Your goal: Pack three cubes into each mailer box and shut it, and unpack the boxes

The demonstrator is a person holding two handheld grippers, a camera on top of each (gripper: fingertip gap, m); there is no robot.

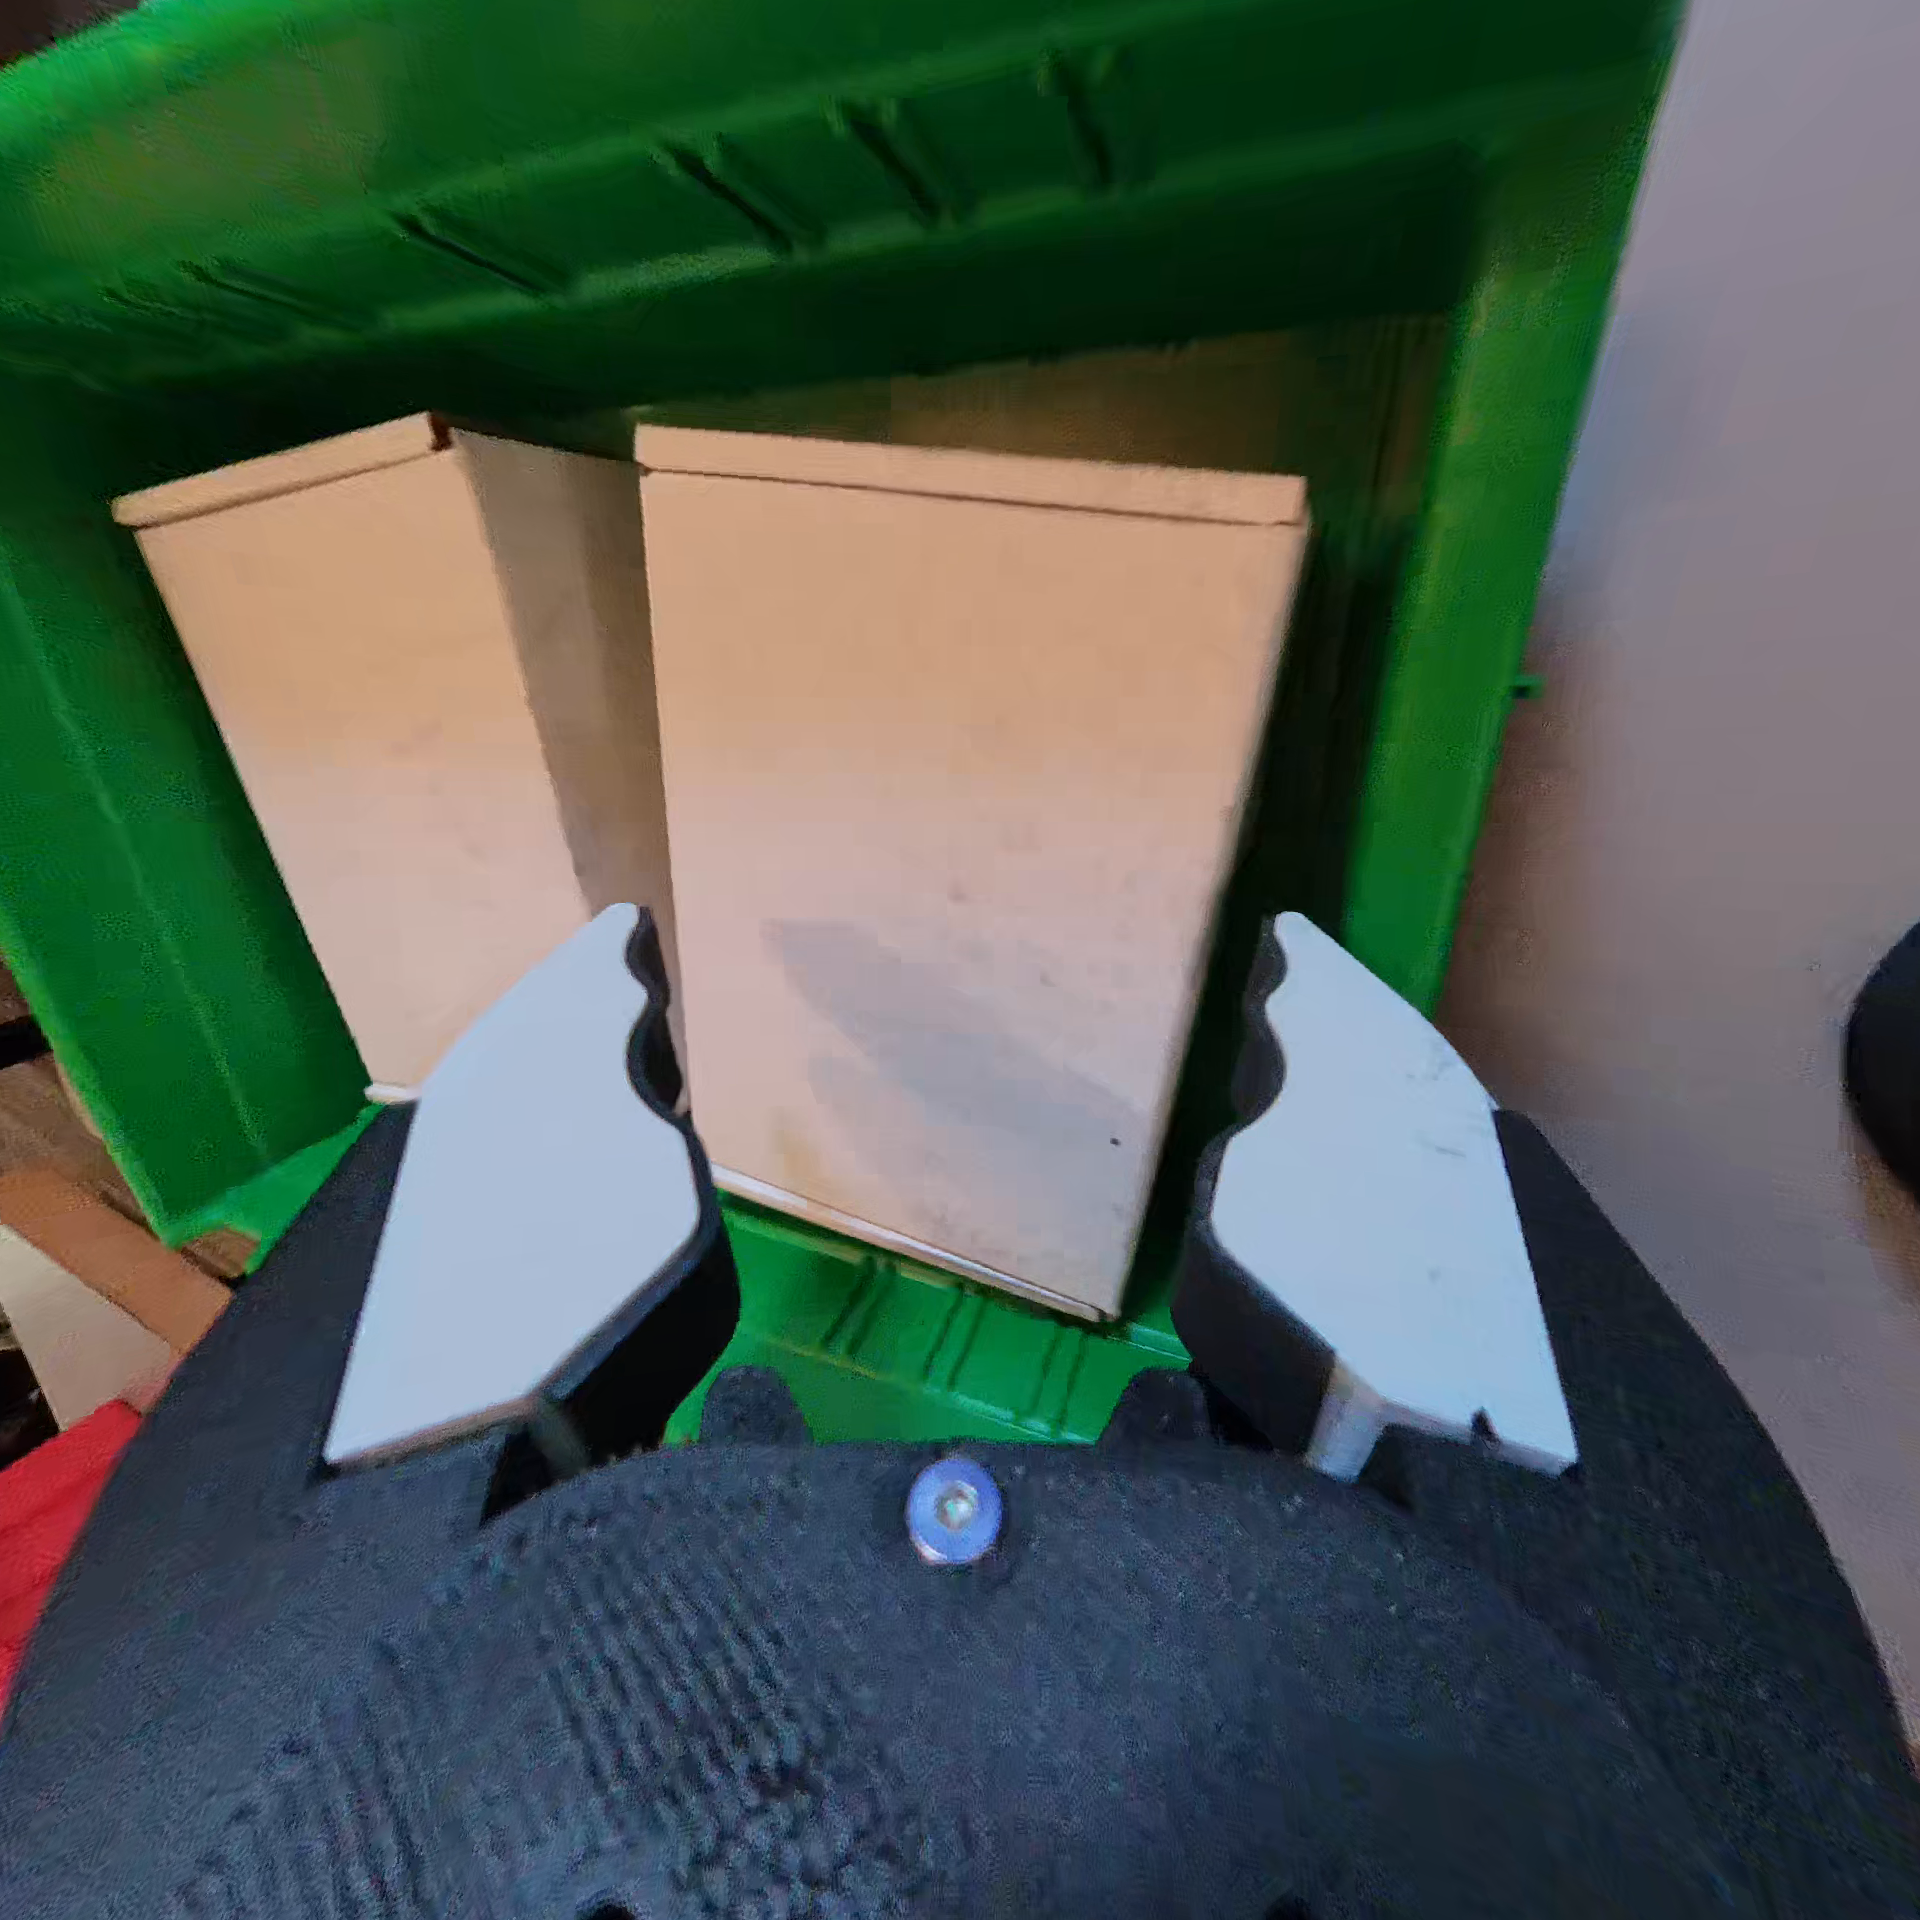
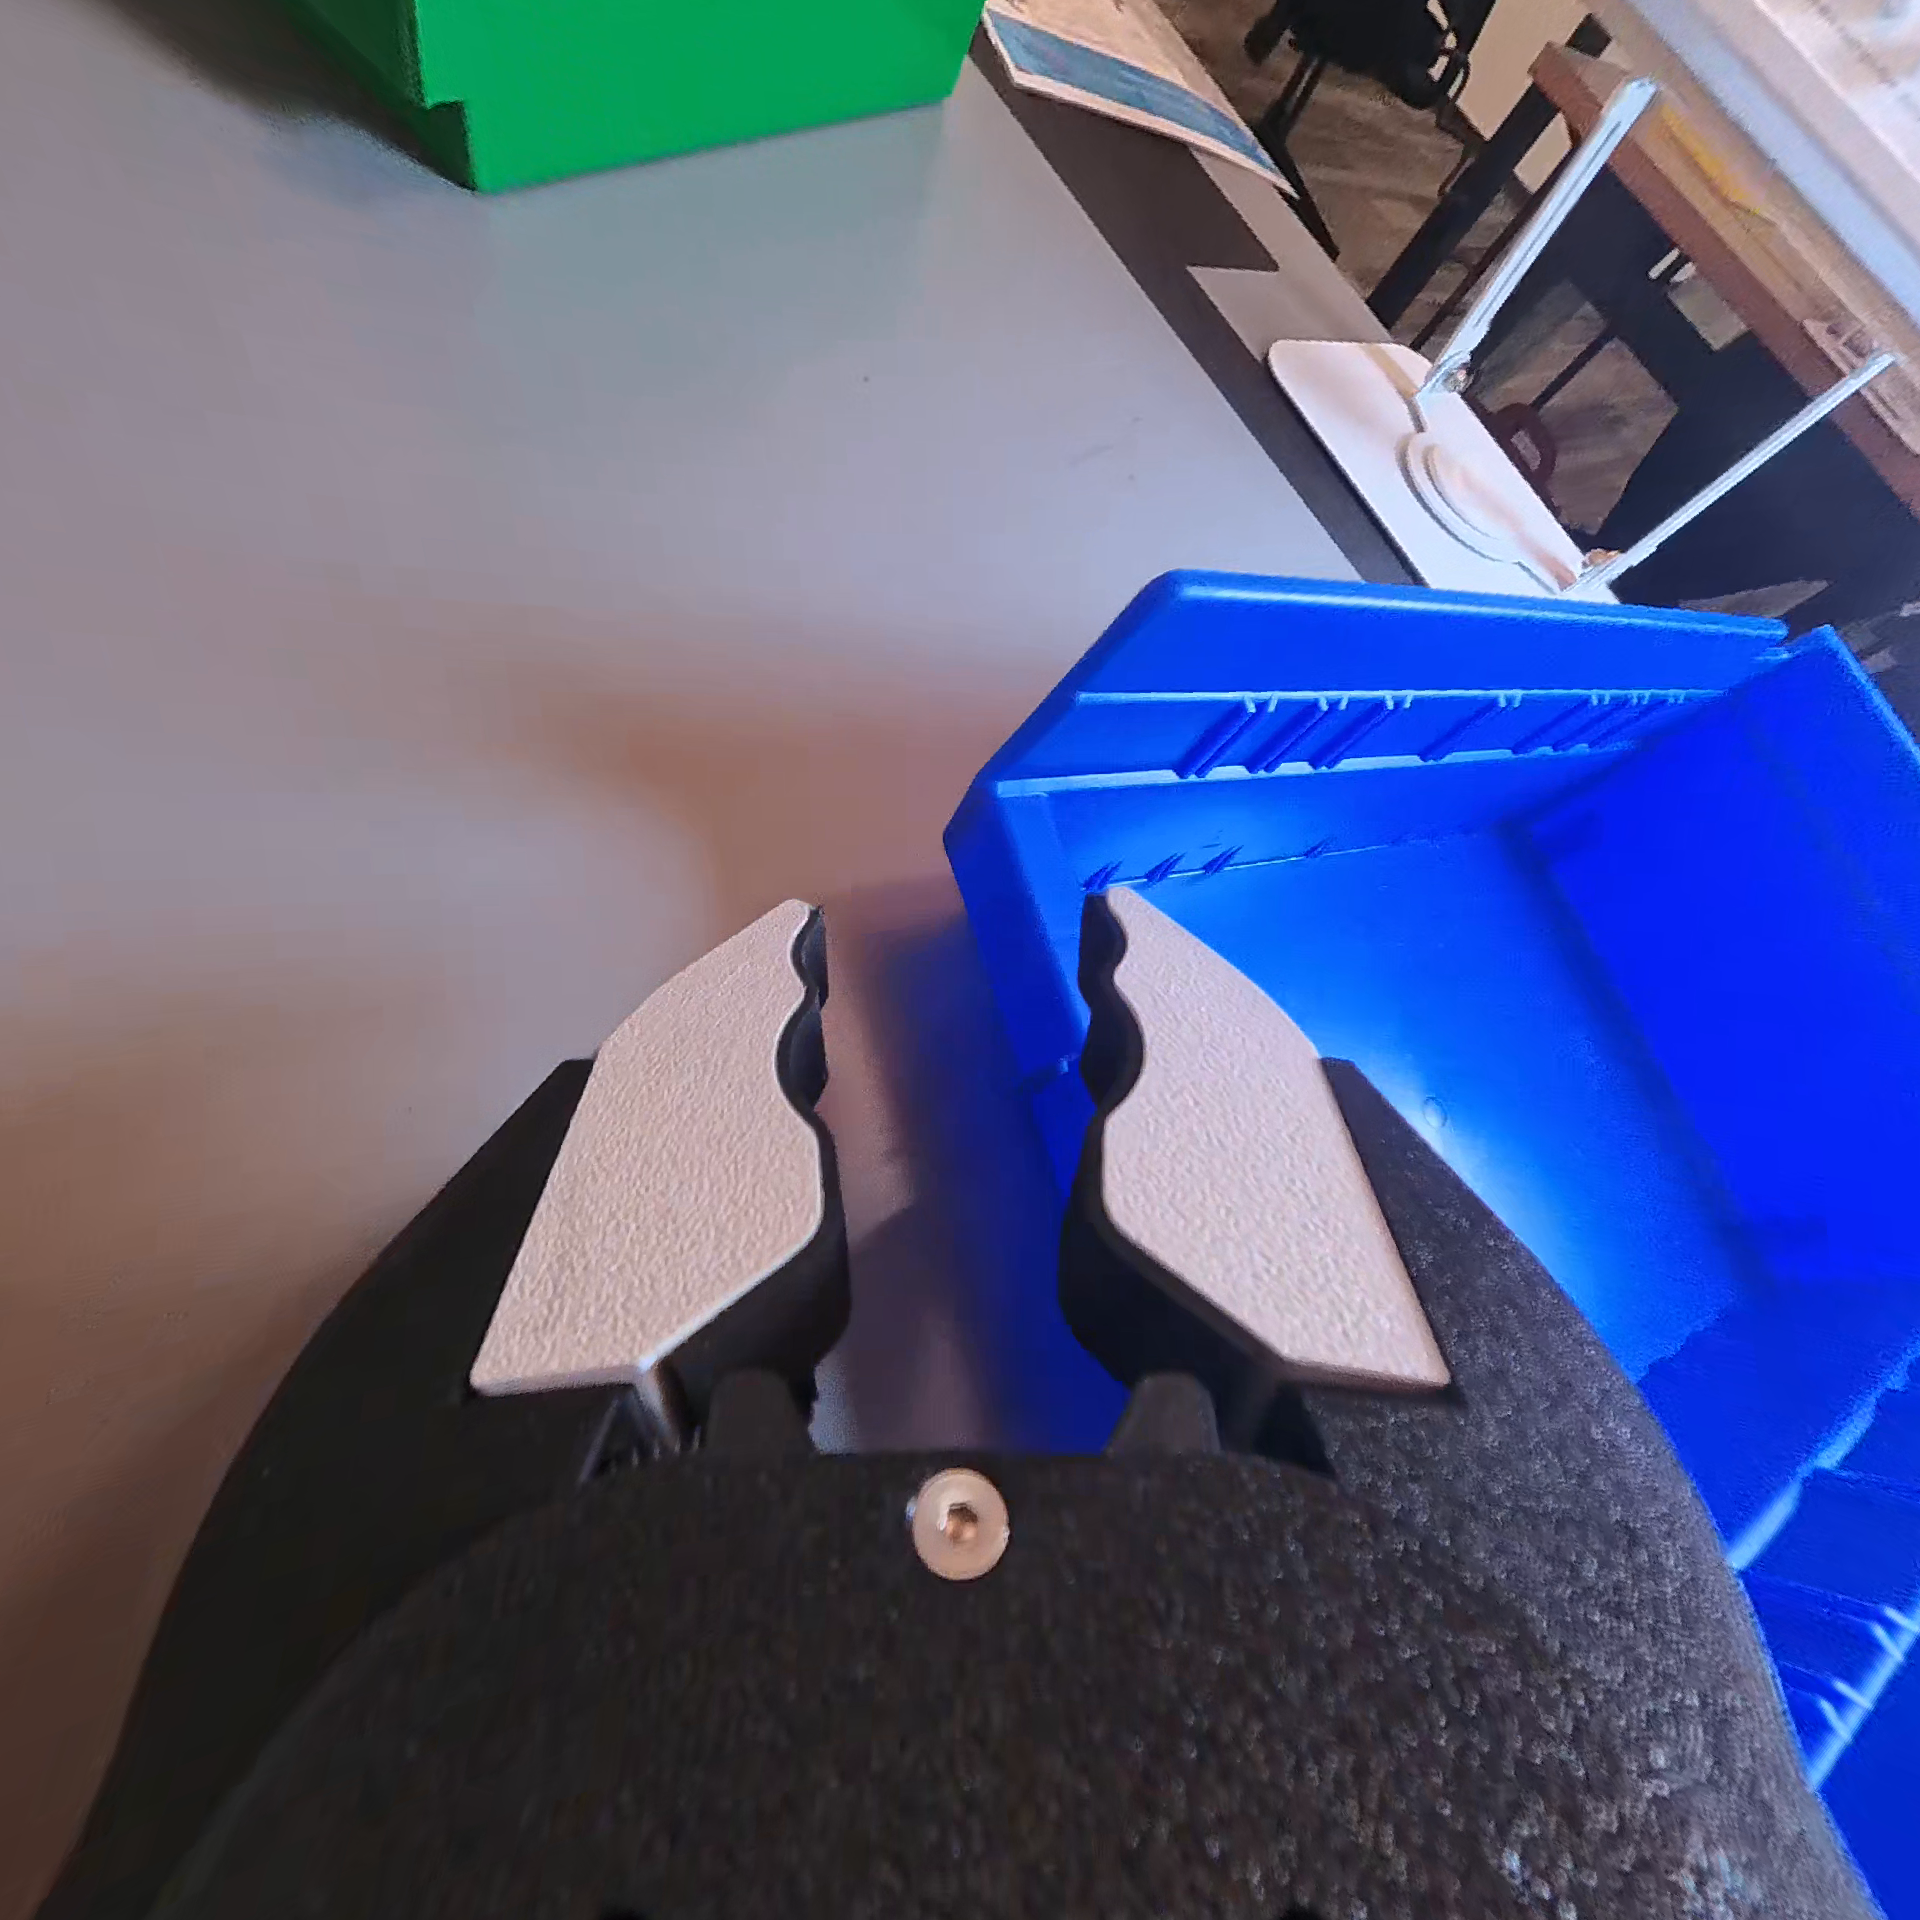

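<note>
The left claw (image 1: 961, 1023) is spread around the near end of one closed mailer box (image 1: 956, 831), stood beside another (image 1: 353, 748) in the green bin (image 1: 727, 208), presumably for lifting out. The right claw (image 2: 951, 961), parted and empty, is held over the blue bin (image 2: 1558, 935) wall by the desk (image 2: 416, 520) edge.

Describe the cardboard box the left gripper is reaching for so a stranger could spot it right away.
Find the green bin on the grey table. Two closed mailer boxes lie inside it, side by side. The target is the right-hand mailer box: nearer, and framed by the open left gripper, unlike the left-hand mailer box.
</note>
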